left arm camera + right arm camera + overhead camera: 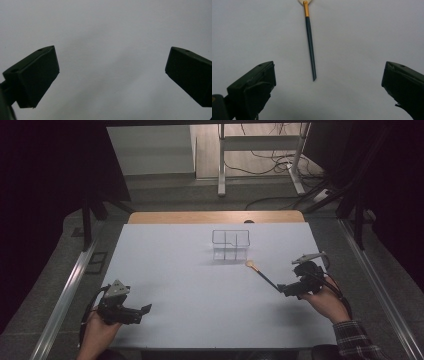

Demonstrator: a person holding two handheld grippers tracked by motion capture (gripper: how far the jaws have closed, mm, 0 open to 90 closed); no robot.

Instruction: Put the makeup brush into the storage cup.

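Left tool (145, 309): jaws wide apart, holding nothing, low over the white surface (190, 285) at its near left corner.
Clear organizer (230, 244): far centre, standing apart from both tools.
Brush (261, 273): lies flat, long axis diagonal, pale tip toward the organizer, dark handle toward the right tool.
Right tool (281, 288): jaws spread wide, empty, just short of the handle's end.

Dim, soft overhead light; dark surroundings, blurred near jaws.
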